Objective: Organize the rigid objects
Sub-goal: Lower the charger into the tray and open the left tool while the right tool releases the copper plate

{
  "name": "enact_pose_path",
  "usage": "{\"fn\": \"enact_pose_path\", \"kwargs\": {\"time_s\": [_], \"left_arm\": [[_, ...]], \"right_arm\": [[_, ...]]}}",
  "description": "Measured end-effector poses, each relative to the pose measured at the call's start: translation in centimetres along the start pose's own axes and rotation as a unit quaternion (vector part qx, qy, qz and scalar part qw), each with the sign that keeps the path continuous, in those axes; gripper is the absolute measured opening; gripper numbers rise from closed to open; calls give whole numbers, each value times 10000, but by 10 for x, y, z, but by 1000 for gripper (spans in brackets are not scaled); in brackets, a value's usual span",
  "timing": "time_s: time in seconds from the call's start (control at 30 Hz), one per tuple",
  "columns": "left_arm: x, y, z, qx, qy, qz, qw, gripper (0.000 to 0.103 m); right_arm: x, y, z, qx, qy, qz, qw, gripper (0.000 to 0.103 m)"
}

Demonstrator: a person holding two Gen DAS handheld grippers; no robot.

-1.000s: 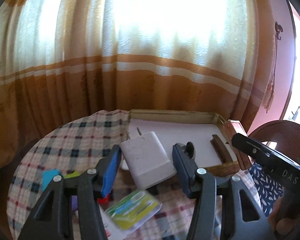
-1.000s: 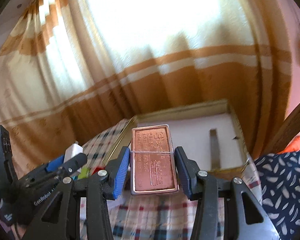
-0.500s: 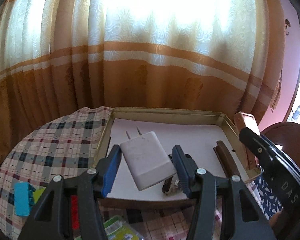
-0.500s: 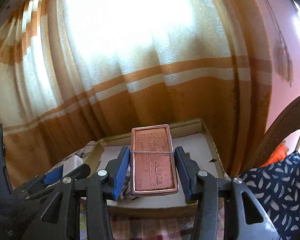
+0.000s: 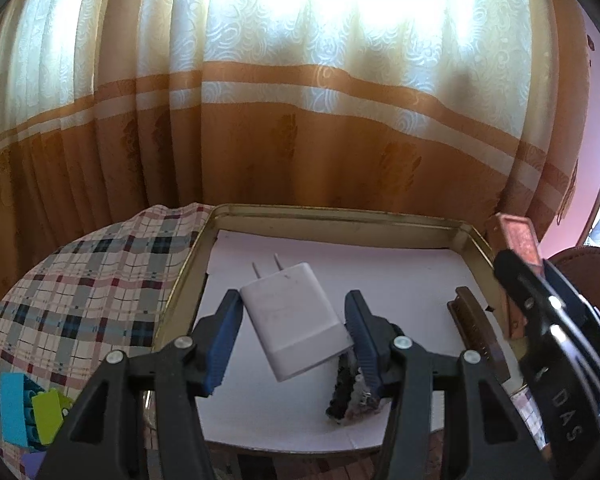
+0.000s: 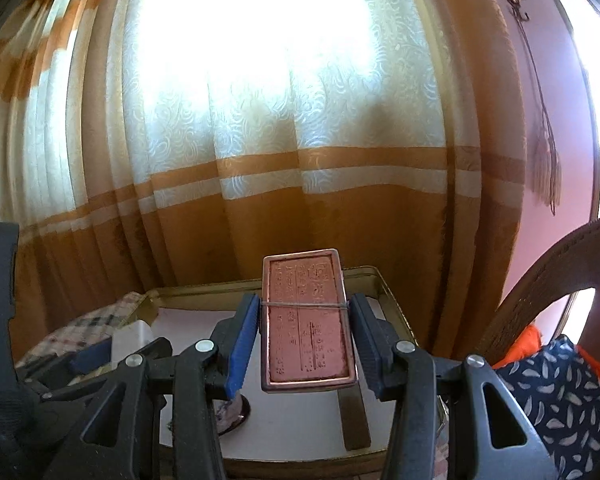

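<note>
Left gripper (image 5: 294, 334) pinches a white wall charger (image 5: 296, 318), tilted, prongs pointing away, held above the gold tray (image 5: 332, 214). Just below the gripper's right finger, a small dark beaded item (image 5: 350, 394) lies on the tray's white liner. To its right, a brown comb (image 5: 478, 330) lies near the tray's right wall.

Right gripper (image 6: 302, 338) clamps a copper-coloured embossed tin (image 6: 306, 318), flat side up, over the same tray. Beyond the tray: orange-banded curtain (image 6: 300, 160). Left of the left gripper, toy blocks (image 5: 28, 412) on the checked tablecloth (image 5: 100, 280).
</note>
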State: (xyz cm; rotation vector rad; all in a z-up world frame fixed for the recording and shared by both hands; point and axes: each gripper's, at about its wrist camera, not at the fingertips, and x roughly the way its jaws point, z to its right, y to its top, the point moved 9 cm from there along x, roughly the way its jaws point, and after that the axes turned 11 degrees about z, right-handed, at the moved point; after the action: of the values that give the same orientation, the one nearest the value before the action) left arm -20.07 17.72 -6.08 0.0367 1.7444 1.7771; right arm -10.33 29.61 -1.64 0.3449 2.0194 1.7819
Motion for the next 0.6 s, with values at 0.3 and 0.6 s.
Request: {"fn": "enact_pose_path", "kwargs": {"time_s": [0.3,0.6], "left_arm": [[11,-8,0,167,64,-121,9998,53],[21,-22,-5,146,137,-428,9989,53]], "right_arm": [[16,-21,11,141,-155,-455,9987,49],[20,-30,9,170,-93,-596,9980,50]]}}
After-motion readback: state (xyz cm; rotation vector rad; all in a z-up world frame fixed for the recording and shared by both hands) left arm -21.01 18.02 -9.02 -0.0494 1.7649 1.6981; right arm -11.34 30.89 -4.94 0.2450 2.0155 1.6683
